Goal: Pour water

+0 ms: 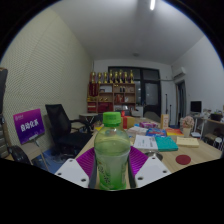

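Claw [112, 172] clenched on a bottle [112, 155]: both purple pads [86, 165] press against its sides, one on each flank. Bottle is clear green plastic with a green screw cap [112, 120], cap on, standing upright between the fingers and hiding most of the gap between them. Liquid level inside cannot be made out.

Beyond the bottle, a wooden surface [190, 152] runs away to the right, carrying a teal book or folder [166, 144], white papers [146, 143] and some small items too far off to identify.

To the left of the bottle, a black office chair [62, 124], and nearer still a purple sign [29, 127] with white lettering.

Back wall: a shelf unit [112, 95] with a row of gold trophies [112, 77] on top, next to a dark doorway [150, 92]. A ceiling light strip [152, 5] overhead.
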{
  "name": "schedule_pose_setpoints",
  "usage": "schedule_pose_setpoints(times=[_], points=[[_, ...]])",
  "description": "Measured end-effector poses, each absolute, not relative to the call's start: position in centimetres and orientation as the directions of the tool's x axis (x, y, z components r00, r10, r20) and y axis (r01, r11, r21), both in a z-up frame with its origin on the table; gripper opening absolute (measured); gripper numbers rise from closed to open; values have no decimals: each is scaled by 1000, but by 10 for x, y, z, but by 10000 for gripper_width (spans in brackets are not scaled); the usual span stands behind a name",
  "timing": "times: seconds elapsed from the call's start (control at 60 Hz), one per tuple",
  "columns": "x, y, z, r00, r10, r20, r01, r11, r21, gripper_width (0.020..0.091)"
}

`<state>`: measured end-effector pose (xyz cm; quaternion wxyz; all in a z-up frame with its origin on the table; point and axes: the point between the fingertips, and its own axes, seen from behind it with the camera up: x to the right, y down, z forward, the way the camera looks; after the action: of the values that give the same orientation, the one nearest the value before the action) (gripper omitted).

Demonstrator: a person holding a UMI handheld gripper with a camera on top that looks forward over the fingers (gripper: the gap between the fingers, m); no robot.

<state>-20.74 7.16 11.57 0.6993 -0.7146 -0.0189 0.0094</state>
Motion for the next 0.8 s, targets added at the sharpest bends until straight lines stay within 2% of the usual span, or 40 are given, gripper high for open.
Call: schedule_pose_setpoints(times=[0.033,0.067,0.15,0.2,0.25,0.317,0.367,0.417,0.5,0.55,0.6,0.617,0.65,0.7,0.717,0.75,0.8], points=[[-205,73,116,999,45,23,24,-16,-1000,463],[-208,74,116,998,53,31,32,-14,-999,434],[-222,76,119,994,104,29,32,-22,-999,432],[-231,83,131,989,146,-15,-12,-20,-1000,433],[-234,86,151,977,174,-127,-125,-19,-992,434],[-230,90,174,896,219,-387,-386,-52,-921,434],[-222,94,186,756,237,-610,-602,-114,-790,432],[-217,96,192,552,223,-804,-782,-196,-592,432],[-196,114,177,169,154,-974,-923,-321,-211,431],[-190,119,168,-42,96,-994,-925,-380,2,430],[-188,109,171,-203,34,-979,-902,-396,173,434],[-182,128,158,-236,27,-971,-895,-396,207,433],[-174,126,153,-287,10,-958,-886,-383,262,434],[-165,123,146,-326,-8,-945,-880,-363,307,435],[-168,106,157,-342,-20,-939,-877,-353,327,435],[-163,133,142,-373,-28,-927,-864,-352,358,432],[-161,127,141,-445,-48,-894,-833,-345,433,433]])
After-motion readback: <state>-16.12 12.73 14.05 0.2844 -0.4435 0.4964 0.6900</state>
